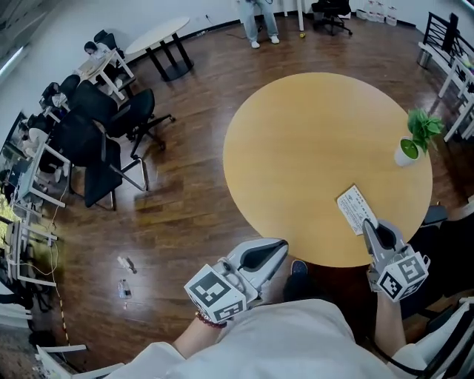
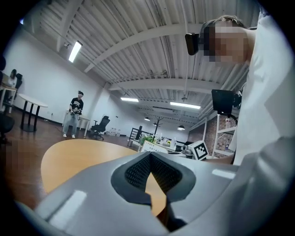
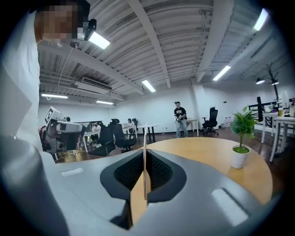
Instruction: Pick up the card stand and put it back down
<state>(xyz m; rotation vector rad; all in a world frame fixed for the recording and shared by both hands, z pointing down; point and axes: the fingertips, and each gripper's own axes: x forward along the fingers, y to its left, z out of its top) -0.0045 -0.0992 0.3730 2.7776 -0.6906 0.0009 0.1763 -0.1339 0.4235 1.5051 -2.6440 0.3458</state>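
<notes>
The card stand point(image 1: 355, 207), a white printed card, is over the near right part of the round wooden table point(image 1: 311, 141). My right gripper point(image 1: 369, 226) is shut on its near edge. In the right gripper view the card stand point(image 3: 144, 133) shows as a thin upright edge pinched between the dark pads of the right gripper point(image 3: 144, 154). Whether it rests on the table or hangs above it I cannot tell. My left gripper point(image 1: 281, 246) hovers off the table's near edge with its jaws together and nothing in them. The left gripper view shows the left gripper point(image 2: 150, 156) with tips meeting, and the card stand point(image 2: 154, 146) far off.
A small potted plant point(image 1: 413, 141) in a white pot stands at the table's right edge, also seen as the potted plant point(image 3: 241, 138). Black office chairs point(image 1: 111, 141) and desks crowd the left. A person point(image 1: 259, 21) stands at the far end. Small items point(image 1: 124, 275) lie on the wooden floor.
</notes>
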